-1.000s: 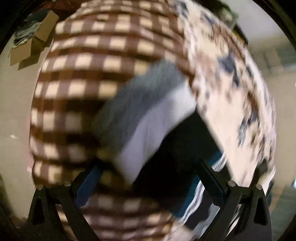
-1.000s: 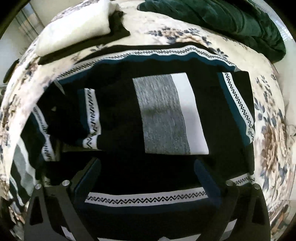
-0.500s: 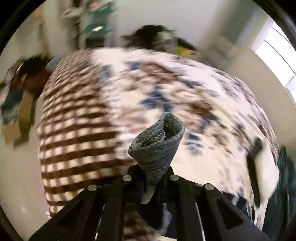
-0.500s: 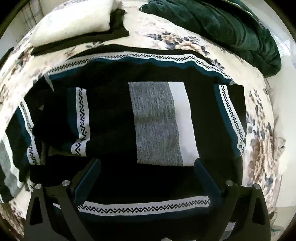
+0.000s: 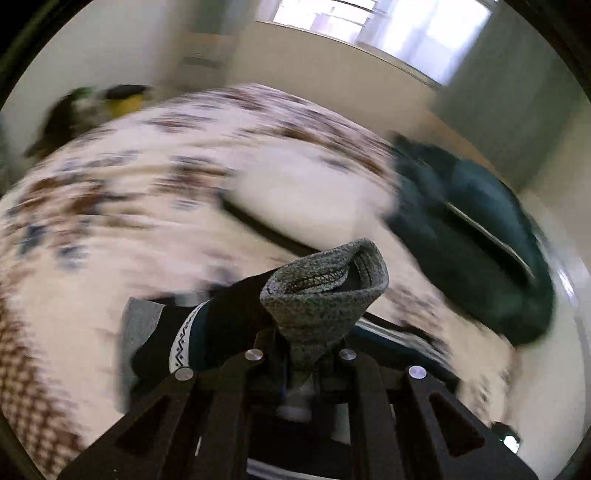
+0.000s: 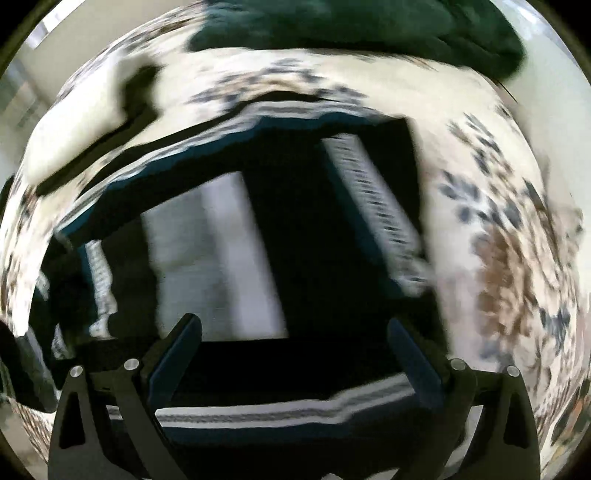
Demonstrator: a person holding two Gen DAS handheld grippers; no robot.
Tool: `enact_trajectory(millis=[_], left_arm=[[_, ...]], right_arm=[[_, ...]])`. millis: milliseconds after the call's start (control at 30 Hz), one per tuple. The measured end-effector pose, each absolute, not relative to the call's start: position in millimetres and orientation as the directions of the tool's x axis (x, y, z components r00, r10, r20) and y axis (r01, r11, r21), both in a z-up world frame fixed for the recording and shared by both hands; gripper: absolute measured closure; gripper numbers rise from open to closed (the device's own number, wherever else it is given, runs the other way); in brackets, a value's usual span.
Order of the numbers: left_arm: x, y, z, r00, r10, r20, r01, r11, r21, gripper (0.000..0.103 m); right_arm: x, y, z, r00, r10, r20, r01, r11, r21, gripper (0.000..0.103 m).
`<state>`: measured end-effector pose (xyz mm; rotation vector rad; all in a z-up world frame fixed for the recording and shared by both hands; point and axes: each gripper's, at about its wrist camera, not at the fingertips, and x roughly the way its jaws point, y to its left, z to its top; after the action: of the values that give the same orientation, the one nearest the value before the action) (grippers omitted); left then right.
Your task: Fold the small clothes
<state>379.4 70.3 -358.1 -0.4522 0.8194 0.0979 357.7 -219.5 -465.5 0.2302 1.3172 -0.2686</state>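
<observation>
A black knit sweater (image 6: pixel 303 236) with grey, white and teal bands lies partly folded on the floral bedspread (image 6: pixel 491 206). My left gripper (image 5: pixel 301 360) is shut on a grey knit edge of the sweater (image 5: pixel 321 295), which bunches up between its fingers and is lifted above the bed. The sweater's black part with a zigzag band (image 5: pixel 183 339) hangs to the left of it. My right gripper (image 6: pixel 295 339) is open and empty, just above the sweater's near part. Both views are blurred by motion.
A dark green blanket (image 5: pixel 476 225) lies at the bed's far right and also shows in the right wrist view (image 6: pixel 369 22). A folded cream and black pile (image 6: pixel 88 122) lies at the far left. A window (image 5: pixel 373 26) and wall are behind the bed.
My left gripper has closed on the sweater's grey edge, lifted it and swung right toward the green blanket. My right gripper stayed open and shifted over the sweater.
</observation>
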Motion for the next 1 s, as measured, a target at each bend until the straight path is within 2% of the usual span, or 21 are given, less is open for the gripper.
enact_trajectory(millis=[200,333,367,400,433,467,500,667,800,833,900,1000], left_arm=[[422,-83,-383,0.592,-0.286,-0.753,-0.003,0.934,-0.357,0.096],[439,-144,-415,0.495,-0.340,-0.800,0.083,0.935,-0.345,0.094],[443,-156,-425,0.460,-0.366,-0.809,0.106,0.927,-0.359,0.087],[447,-165,-432,0.431,-0.378,-0.819,0.126,0.924,-0.361,0.069],[448,-177,-436,0.404,-0.359,-0.841,0.136,0.933,-0.333,0.055],[447,-181,-439,0.387,-0.347,-0.854,0.139,0.938,-0.319,0.025],[445,-182,-439,0.387,-0.356,-0.851,0.137,0.934,-0.329,0.018],[431,-123,-416,0.442,-0.333,-0.833,0.067,0.938,-0.339,0.016],[420,-43,-406,0.503,-0.151,-0.851,-0.048,0.978,-0.202,0.014],[420,-19,-409,0.503,-0.054,-0.862,-0.092,0.989,-0.116,0.014],[422,13,-425,0.473,0.056,-0.879,-0.149,0.989,-0.018,0.014],[426,50,-452,0.418,0.121,-0.900,-0.227,0.973,0.025,0.014]], right_arm=[[333,-309,-469,0.198,-0.085,-0.977,0.443,0.897,0.012,0.001],[318,-352,-473,0.181,-0.087,-0.980,0.475,0.880,0.010,0.001],[316,-361,-473,0.181,-0.081,-0.980,0.475,0.880,0.015,0.001],[314,-369,-473,0.182,-0.079,-0.980,0.474,0.880,0.017,0.001],[312,-376,-472,0.183,-0.074,-0.980,0.473,0.881,0.022,0.001],[311,-382,-471,0.189,-0.058,-0.980,0.471,0.881,0.039,0.001],[311,-387,-470,0.193,-0.045,-0.980,0.470,0.881,0.052,0.001],[315,-400,-449,0.264,0.088,-0.960,0.463,0.862,0.206,0.001],[340,-395,-437,0.319,0.209,-0.925,0.433,0.835,0.338,0.001],[350,-390,-437,0.323,0.230,-0.918,0.428,0.830,0.359,0.001],[375,-379,-441,0.325,0.277,-0.904,0.417,0.816,0.400,0.001],[419,-347,-450,0.337,0.311,-0.889,0.370,0.824,0.429,0.001]])
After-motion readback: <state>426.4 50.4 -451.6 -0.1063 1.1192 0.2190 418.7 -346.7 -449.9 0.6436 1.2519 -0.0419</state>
